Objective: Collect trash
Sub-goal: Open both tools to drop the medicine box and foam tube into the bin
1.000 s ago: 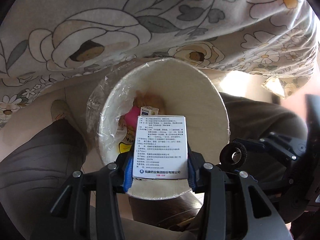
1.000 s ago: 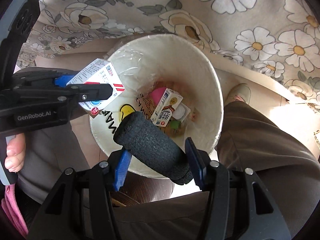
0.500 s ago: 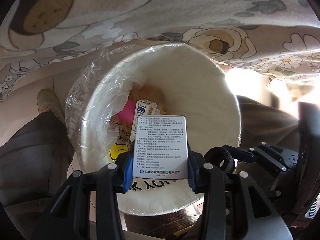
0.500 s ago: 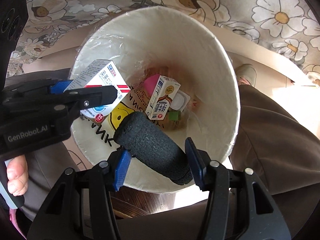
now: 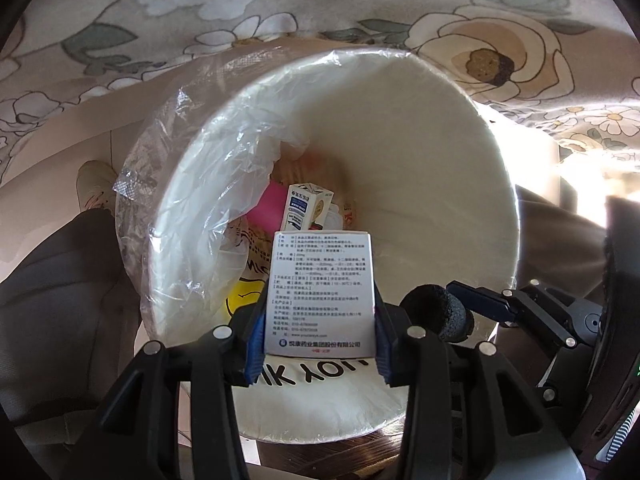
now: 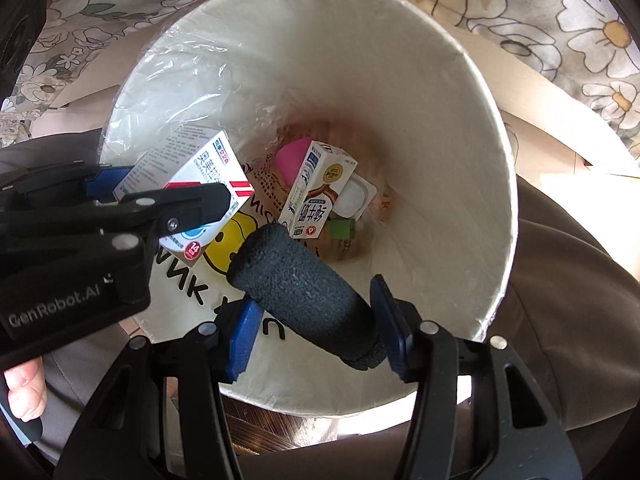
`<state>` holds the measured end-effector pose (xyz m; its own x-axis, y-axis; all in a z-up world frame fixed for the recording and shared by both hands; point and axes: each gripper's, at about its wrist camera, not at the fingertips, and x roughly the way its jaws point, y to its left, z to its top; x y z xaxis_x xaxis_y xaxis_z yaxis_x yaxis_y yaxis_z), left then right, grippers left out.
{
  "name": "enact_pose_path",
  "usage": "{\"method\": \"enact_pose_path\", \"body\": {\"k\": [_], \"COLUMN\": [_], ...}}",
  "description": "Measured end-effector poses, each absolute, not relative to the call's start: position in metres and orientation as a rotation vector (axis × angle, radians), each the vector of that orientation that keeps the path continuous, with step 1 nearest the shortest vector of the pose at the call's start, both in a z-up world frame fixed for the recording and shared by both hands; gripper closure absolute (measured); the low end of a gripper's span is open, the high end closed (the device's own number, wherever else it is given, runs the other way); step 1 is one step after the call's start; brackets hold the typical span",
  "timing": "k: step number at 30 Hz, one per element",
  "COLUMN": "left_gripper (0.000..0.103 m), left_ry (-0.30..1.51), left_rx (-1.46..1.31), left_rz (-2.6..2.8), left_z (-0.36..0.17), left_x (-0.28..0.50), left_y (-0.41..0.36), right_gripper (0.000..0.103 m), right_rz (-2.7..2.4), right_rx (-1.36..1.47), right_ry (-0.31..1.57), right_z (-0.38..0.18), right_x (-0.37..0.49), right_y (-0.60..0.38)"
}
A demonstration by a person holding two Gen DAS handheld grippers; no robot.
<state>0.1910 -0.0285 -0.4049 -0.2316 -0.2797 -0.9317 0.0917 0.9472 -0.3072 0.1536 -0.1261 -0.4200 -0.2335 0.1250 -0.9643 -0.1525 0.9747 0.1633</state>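
A white trash bin (image 5: 460,168) (image 6: 472,128) lined with clear plastic stands below both grippers. My left gripper (image 5: 318,336) is shut on a white medicine box (image 5: 320,292), held just inside the bin's mouth; the box also shows in the right wrist view (image 6: 200,184). My right gripper (image 6: 316,332) is shut on a black foam cylinder (image 6: 304,292) over the bin's near rim; its end shows in the left wrist view (image 5: 436,312). In the bin lie a milk carton (image 6: 316,196), a pink item (image 6: 294,158), a white cup lid (image 6: 354,196) and a yellow smiley bag (image 6: 230,248).
A floral cloth (image 5: 280,12) (image 6: 560,12) hangs behind the bin. The person's dark trousers (image 5: 52,280) (image 6: 568,300) flank the bin on both sides, and a shoe (image 5: 94,184) rests on the pale floor at left.
Both grippers have moved closer to the bin and lower over its mouth. The medicine box and the foam cylinder stay gripped.
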Motion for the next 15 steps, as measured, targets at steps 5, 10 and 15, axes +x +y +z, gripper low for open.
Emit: {"method": "enact_pose_path", "body": {"k": [5,10,15], "left_gripper": [0.054,0.038,0.038], "left_ry": [1.778,1.763,1.767], "left_rx": [-0.104,-0.124,-0.126], "left_rz": [-0.331,-0.320,-0.324], "left_z": [-0.408,-0.405,-0.404], "left_x": [0.190,0.192,0.192], "left_y": [-0.032,-0.028,-0.024], "right_gripper": [0.048,0.043,0.043], "right_rz": [0.244,0.245,0.249], "right_rx": [-0.004,-0.012,0.000], "right_ry": [1.795,1.783,1.776], "right_z": [-0.424,-0.420,-0.413], "right_x": [0.157,0.157,0.158], "right_y": [-0.128,-0.128,-0.130]}}
